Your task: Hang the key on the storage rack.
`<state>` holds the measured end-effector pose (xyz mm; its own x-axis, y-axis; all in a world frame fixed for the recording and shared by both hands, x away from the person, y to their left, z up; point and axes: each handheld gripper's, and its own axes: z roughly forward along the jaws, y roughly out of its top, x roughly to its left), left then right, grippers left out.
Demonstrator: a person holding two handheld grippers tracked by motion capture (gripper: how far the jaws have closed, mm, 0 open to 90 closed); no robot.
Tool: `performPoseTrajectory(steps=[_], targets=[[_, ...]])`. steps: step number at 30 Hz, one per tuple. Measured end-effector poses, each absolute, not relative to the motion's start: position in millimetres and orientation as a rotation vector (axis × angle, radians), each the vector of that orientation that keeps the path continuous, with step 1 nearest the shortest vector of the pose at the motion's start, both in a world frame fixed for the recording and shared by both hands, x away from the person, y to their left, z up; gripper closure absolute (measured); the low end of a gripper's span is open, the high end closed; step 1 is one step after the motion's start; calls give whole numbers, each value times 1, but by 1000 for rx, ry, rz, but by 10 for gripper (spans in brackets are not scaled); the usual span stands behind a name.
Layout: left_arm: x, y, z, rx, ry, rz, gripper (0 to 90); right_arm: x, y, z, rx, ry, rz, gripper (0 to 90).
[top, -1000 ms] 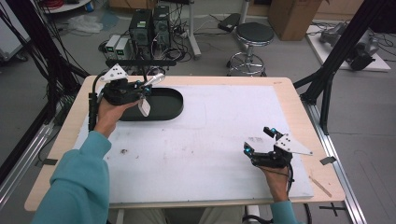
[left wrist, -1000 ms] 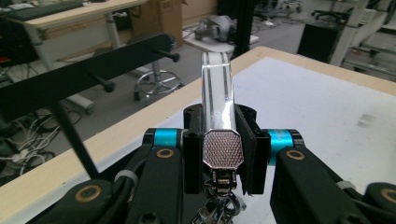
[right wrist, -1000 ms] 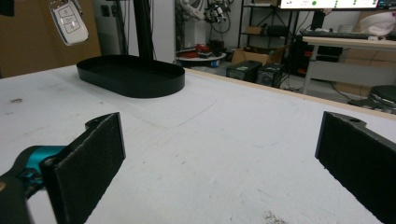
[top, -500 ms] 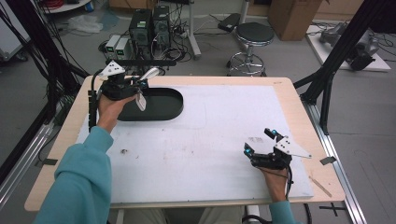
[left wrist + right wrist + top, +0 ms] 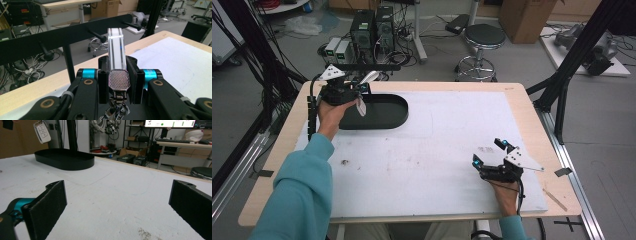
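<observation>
At the far left corner of the bench [image 5: 522, 125], we hold the left tongs [image 5: 360, 89] raised beside the black rack [image 5: 62, 37] that stands at the far edge. Their pads are pinched on the white strap [image 5: 115, 48] of a key ring. We grip the strap flat so that its free end points up toward the rack's pegs [image 5: 96, 36], which suggests the next move is to loop it over one of them. The car key fob [image 5: 360, 106] hangs from the metal clasp [image 5: 119, 82] below the pads and dangles over the left end of the black oval tray [image 5: 387, 112].

Near the right end of the near edge, the right tongs [image 5: 490, 154] rest low over the white mat, spread wide and holding nothing; we judge them parked clear of the work.

In the left gripper view, the clasp's chain is cut off at the bottom edge. We cannot tell how close the strap tip stands to a peg. The tray's inside is too dark to read.
</observation>
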<state>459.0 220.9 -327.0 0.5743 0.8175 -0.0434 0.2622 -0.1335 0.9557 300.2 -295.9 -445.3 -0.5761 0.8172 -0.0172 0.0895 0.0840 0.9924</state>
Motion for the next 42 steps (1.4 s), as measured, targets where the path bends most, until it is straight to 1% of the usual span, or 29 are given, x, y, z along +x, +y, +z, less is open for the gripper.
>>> performPoseTrajectory(steps=[5,29,42], targets=[[464,222,-326,1687,916,629,742,300,-296,-447,903,1759,1546,9],[481,227,-336,1659,953,603,740,302,-295,-450,916,1778,1519,8],[488,225,-343,1690,972,599,740,301,-294,-450,919,1789,1524,9]])
